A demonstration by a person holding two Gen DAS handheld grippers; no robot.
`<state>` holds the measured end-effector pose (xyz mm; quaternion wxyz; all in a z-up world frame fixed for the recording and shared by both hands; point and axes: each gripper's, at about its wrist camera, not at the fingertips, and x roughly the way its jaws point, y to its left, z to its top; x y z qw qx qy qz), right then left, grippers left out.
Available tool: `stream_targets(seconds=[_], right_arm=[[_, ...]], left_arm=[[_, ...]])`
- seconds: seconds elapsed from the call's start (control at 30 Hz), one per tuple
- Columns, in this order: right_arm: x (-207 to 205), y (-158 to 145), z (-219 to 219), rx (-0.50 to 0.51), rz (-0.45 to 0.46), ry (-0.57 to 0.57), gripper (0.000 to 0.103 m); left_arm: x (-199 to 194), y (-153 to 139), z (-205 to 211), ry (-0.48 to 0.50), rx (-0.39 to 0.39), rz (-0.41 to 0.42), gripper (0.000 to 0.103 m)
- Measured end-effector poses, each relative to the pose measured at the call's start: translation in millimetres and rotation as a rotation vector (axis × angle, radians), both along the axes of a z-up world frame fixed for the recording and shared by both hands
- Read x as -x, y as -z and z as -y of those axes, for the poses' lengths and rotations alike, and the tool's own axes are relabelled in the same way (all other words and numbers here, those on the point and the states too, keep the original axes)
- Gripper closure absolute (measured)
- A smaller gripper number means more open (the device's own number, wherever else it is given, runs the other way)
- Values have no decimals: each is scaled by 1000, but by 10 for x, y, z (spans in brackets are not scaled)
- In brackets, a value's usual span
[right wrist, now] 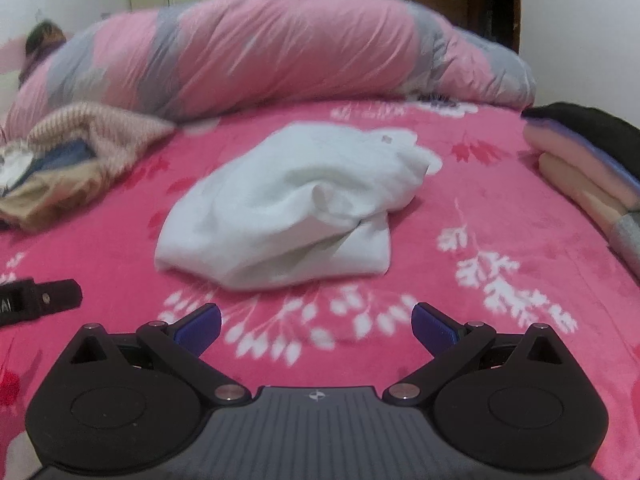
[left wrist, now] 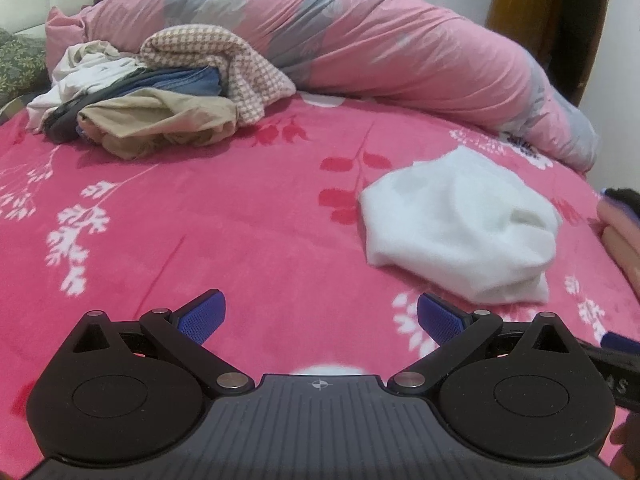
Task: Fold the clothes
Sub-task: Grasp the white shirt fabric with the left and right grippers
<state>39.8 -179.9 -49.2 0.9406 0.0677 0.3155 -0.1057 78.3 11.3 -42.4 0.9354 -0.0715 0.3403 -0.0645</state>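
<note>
A crumpled white garment [left wrist: 460,228] [right wrist: 296,204] lies on the pink flowered bed sheet [left wrist: 224,216] [right wrist: 500,208]. In the left wrist view it is ahead and to the right of my left gripper [left wrist: 320,318], which is open and holds nothing. In the right wrist view the garment lies straight ahead of my right gripper [right wrist: 316,326], also open and holding nothing, a short way short of the cloth. The blue pads [left wrist: 202,318] [right wrist: 434,328] are spread wide. Part of the left gripper [right wrist: 36,300] shows at the left edge of the right wrist view.
A heap of unfolded clothes [left wrist: 152,92] [right wrist: 68,160] sits at the far left: checked, denim, tan and white pieces. A rolled pink and grey duvet [left wrist: 360,36] [right wrist: 272,56] runs along the back. Folded clothes [right wrist: 588,168] [left wrist: 620,224] are stacked at the right edge.
</note>
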Motion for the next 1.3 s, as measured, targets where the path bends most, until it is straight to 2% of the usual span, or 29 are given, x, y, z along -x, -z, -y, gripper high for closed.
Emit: stream_targets(seconds=[0.17, 0.3, 0.47, 0.6, 0.67, 0.7, 0.77, 0.8, 0.87, 0.9, 0.93, 0.97, 1.03, 1.1, 1.3], right_arm=[[-45, -124, 345, 29, 200, 15, 0], [-327, -239, 595, 31, 282, 4, 0], [-867, -225, 843, -29, 263, -35, 0], [-1277, -63, 987, -108, 224, -78, 0], [-1460, 73, 1022, -159, 162, -99, 4], [-1548, 145, 1029, -182, 124, -109, 9], [-1616, 263, 1013, -195, 74, -114, 22], [-1613, 294, 996, -188, 62, -108, 31], [-1561, 318, 962, -177, 60, -104, 50], [-1530, 321, 956, -186, 61, -110, 65], [-1496, 320, 958, -201, 61, -116, 80], [-1457, 309, 961, -213, 63, -113, 84], [-1385, 278, 974, -232, 65, -107, 98], [-1304, 225, 987, -248, 70, -104, 102], [-873, 35, 1005, -289, 91, -126, 103]], left_arm=[[-326, -43, 98, 37, 40, 40, 0], [-668, -19, 273, 84, 57, 67, 0], [-999, 121, 463, 111, 71, 36, 0], [-1193, 258, 616, 127, 65, 0, 1], [-1290, 326, 692, 135, 62, -18, 9], [-1339, 360, 730, 139, 61, -26, 13], [-1436, 428, 806, 147, 58, -44, 36], [-1484, 463, 844, 151, 57, -53, 41], [-1441, 488, 893, 160, 46, -54, 64], [-1410, 498, 915, 165, 41, -53, 71], [-1379, 508, 937, 170, 35, -52, 85], [-1347, 508, 959, 176, 30, -52, 94], [-1266, 477, 985, 183, 27, -36, 99], [-1171, 416, 985, 196, 36, -14, 101], [-721, 137, 850, 261, 78, 64, 102]])
